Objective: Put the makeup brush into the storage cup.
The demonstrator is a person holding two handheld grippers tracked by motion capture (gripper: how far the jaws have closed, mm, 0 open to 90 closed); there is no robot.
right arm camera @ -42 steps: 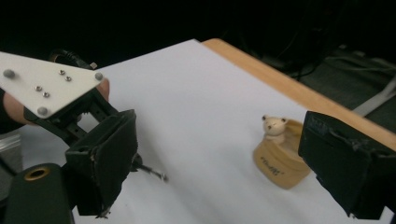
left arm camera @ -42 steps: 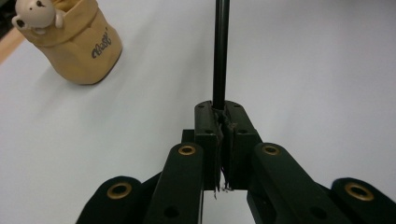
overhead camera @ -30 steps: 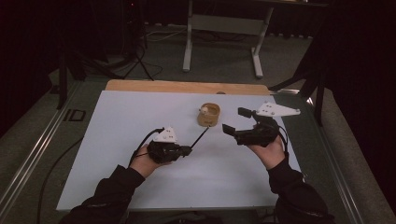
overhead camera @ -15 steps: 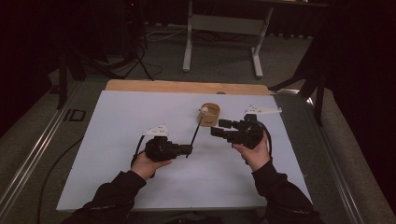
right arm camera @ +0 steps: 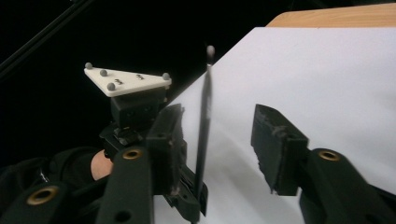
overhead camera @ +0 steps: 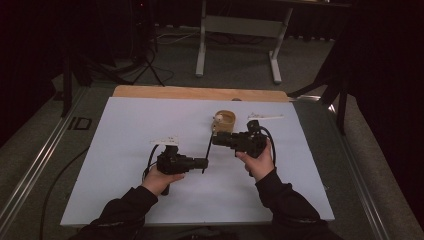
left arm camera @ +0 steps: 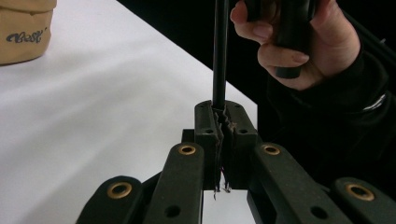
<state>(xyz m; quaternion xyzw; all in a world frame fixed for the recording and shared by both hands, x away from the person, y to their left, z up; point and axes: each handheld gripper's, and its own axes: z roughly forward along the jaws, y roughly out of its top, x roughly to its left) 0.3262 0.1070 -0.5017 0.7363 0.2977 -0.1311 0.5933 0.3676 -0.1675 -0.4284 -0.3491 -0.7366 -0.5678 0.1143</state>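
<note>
Left gripper [overhead camera: 204, 162] is closed tight on thin black stick [overhead camera: 208, 150]; in left gripper view its jaws are pressed together w/ the stick [left arm camera: 220, 51] clamped between the toothed pads and rising straight up from them. Right gripper [overhead camera: 216, 138] has jaws half wide and they have just been closing; in right gripper view the stick [right arm camera: 203, 130] stands between both pads [right arm camera: 275, 140] but they do not press on it yet, a gap is on each side. Stick has a small pale tip at top end.

In high view both grippers are over middle of white sheet [overhead camera: 125, 130], left one nearer to the person, right one a bit farther and to the right, pointing toward left. Stick runs between them, from left gripper's jaws up toward right gripper's jaws. Left hand [overhead camera: 162, 180] and right hand [overhead camera: 260, 162] come from near edge in dark sleeves.

Just beyond right gripper, on far side, is a tan cup [overhead camera: 224, 120] w/ lettering on it, on the sheet. Wooden board [overhead camera: 200, 93] lies along far edge of sheet. Farther back, on floor, grey metal stand [overhead camera: 240, 35].
</note>
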